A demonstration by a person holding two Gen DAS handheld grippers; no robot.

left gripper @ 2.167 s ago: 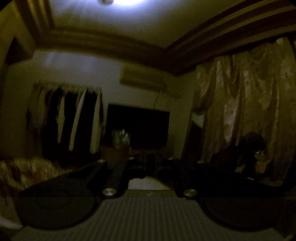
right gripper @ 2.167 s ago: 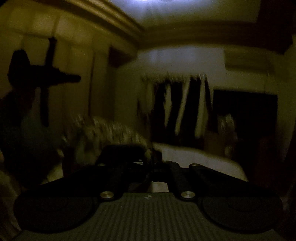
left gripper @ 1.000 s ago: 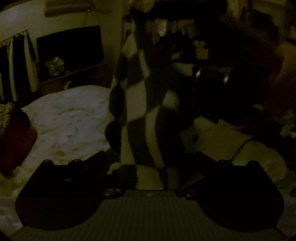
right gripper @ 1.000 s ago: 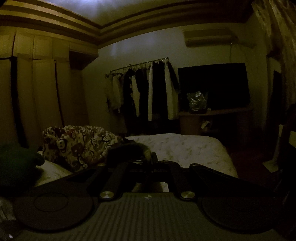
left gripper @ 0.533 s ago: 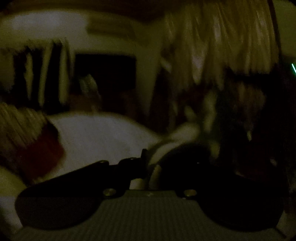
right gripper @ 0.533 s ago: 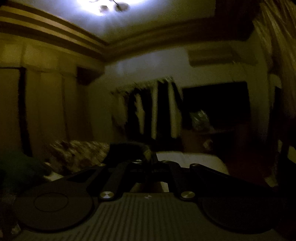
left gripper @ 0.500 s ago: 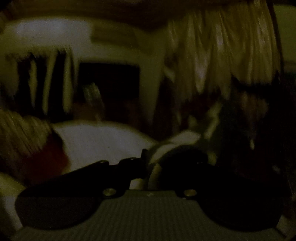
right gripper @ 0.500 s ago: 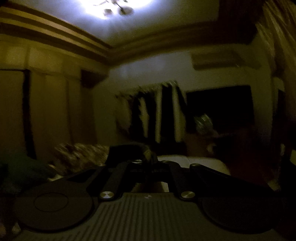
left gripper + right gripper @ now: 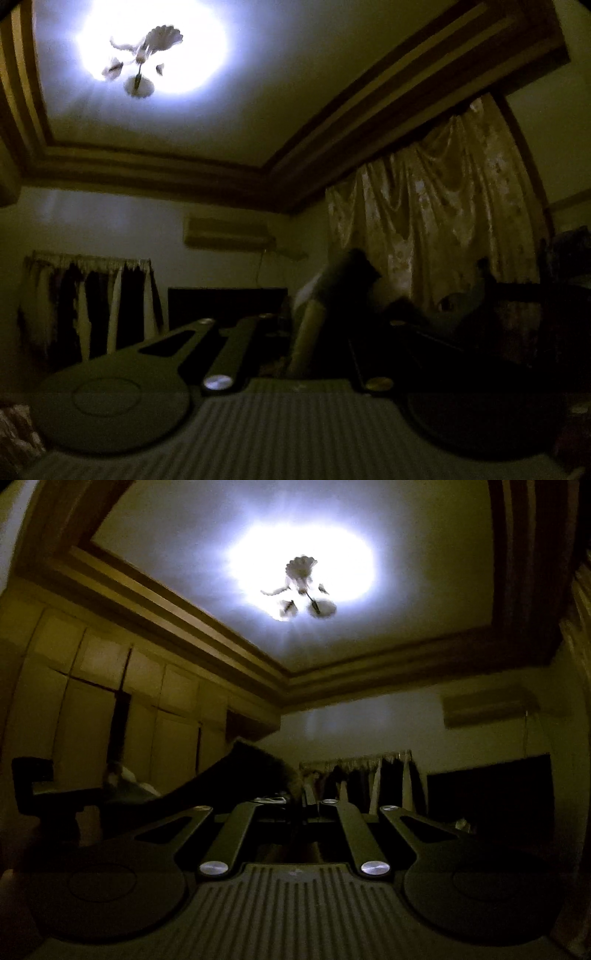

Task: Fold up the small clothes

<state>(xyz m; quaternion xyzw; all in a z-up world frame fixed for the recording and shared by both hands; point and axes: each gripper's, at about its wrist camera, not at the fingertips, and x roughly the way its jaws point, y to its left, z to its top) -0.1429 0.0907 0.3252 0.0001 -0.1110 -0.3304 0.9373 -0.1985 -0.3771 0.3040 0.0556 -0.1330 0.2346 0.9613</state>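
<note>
The right gripper (image 9: 301,812) has matt dark plastic arms, a ribbed base and shiny metal rivets (image 9: 213,868). The curtain (image 9: 436,236) is glossy patterned cloth.

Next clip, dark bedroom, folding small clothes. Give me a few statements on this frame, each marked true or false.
1. Both cameras are tilted up toward the ceiling lamp. True.
2. The left tool has cloth between its fingers. True.
3. The right tool is spread wide open. False: its fingers are closed on a dark garment.
4. The curtain is drawn aside from the window. False: it hangs closed.
5. Clothes hang on a rail. True.
</note>
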